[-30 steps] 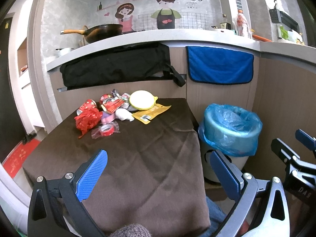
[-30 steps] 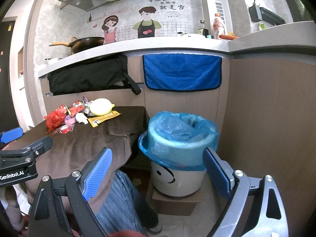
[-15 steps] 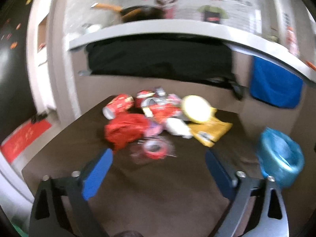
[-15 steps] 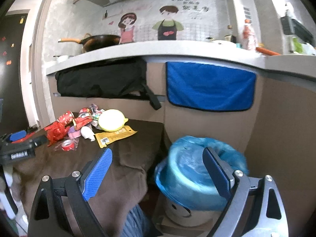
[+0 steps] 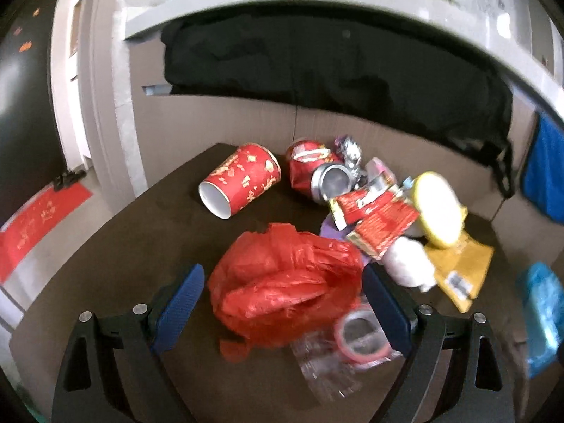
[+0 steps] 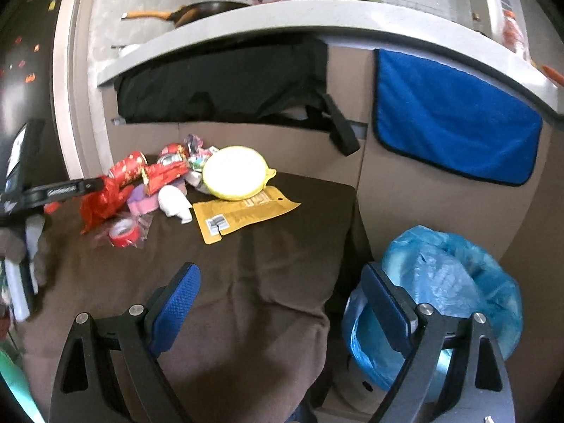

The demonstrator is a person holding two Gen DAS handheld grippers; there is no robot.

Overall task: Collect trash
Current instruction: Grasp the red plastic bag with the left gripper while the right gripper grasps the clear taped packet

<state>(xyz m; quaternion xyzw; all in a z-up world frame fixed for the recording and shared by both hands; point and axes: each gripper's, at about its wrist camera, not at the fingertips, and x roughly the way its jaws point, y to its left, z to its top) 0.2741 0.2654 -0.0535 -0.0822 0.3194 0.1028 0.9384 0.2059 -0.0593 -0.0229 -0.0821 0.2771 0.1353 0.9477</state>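
Note:
A pile of trash lies on the brown tablecloth (image 5: 141, 246). In the left wrist view a crumpled red plastic bag (image 5: 285, 285) sits between the open jaws of my left gripper (image 5: 282, 303). Behind it lie a red paper cup (image 5: 239, 185), a crushed red can (image 5: 317, 176), red wrappers (image 5: 377, 215), a yellow lid (image 5: 437, 218), a yellow pouch (image 5: 461, 275) and a tape roll in clear plastic (image 5: 359, 335). My right gripper (image 6: 282, 303) is open and empty above the table's right edge, beside the blue-lined bin (image 6: 444, 292). The pile also shows in the right wrist view (image 6: 165, 183).
A counter with a black bag (image 6: 218, 81) and a blue towel (image 6: 454, 116) hung under it runs behind the table. The bin stands on the floor right of the table. A red mat (image 5: 31, 225) lies on the floor at left.
My left gripper has moved forward and down to the pile, so the red bag now sits between its jaws. My right gripper has swung left over the table's edge.

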